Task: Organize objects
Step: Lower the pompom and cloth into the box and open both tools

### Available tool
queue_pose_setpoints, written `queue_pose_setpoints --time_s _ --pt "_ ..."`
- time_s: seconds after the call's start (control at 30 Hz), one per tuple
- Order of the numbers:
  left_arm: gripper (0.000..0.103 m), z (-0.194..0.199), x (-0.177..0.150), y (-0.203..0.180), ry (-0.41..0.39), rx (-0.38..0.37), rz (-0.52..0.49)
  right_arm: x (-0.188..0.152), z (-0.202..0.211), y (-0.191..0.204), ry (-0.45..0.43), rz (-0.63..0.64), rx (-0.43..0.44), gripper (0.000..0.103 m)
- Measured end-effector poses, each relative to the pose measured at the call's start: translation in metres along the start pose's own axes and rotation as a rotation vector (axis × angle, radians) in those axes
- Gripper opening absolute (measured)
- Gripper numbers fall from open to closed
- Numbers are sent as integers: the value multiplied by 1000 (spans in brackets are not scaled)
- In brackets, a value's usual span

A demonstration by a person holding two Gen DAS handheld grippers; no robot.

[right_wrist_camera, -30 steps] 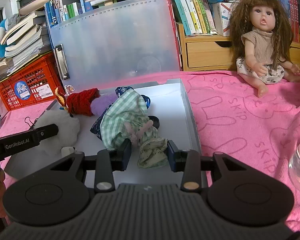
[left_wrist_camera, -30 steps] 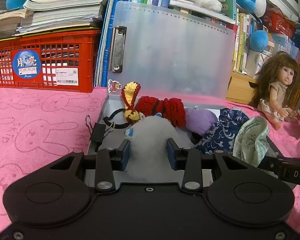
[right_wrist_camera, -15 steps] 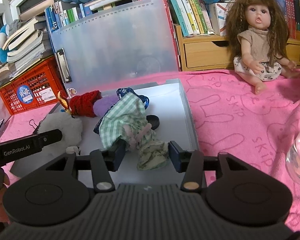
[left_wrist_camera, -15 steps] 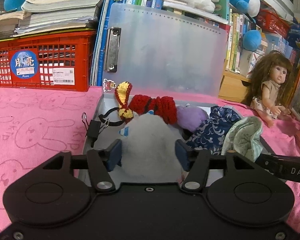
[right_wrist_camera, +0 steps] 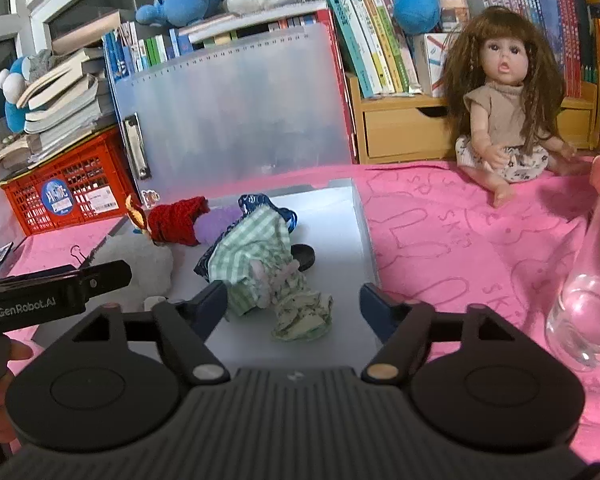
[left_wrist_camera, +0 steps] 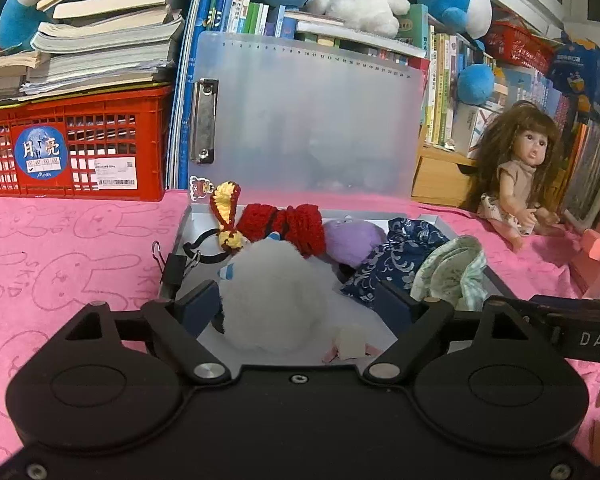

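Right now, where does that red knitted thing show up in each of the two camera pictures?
Left wrist view: the red knitted piece lies mid-picture, at the open box's far end, behind the white fluffy toy.
Right wrist view: left of centre, beside the purple plush.
Shared landmark: the doll at the right.

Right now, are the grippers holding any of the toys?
No. Both have just been opening: the left gripper straddles the white fluffy toy, the right gripper the green checked cloth; neither grips.
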State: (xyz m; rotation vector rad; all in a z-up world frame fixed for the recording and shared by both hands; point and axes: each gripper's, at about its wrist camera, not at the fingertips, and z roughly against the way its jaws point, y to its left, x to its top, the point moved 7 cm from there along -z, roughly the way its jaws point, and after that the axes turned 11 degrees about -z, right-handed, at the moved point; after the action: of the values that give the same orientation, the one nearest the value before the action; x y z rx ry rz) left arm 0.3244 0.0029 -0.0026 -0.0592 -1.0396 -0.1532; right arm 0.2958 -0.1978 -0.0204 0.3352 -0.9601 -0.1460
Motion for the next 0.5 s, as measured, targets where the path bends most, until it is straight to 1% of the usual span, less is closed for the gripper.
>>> queue_pose_setpoints --time_s 0.2,0.5 --pt "91 14 3 -4 -18 5 -38 2 11 -1 -14 -8 3 89" --pt "98 33 3 -3 -31 -7 -29 -1 24 4 -25 2 4 94"
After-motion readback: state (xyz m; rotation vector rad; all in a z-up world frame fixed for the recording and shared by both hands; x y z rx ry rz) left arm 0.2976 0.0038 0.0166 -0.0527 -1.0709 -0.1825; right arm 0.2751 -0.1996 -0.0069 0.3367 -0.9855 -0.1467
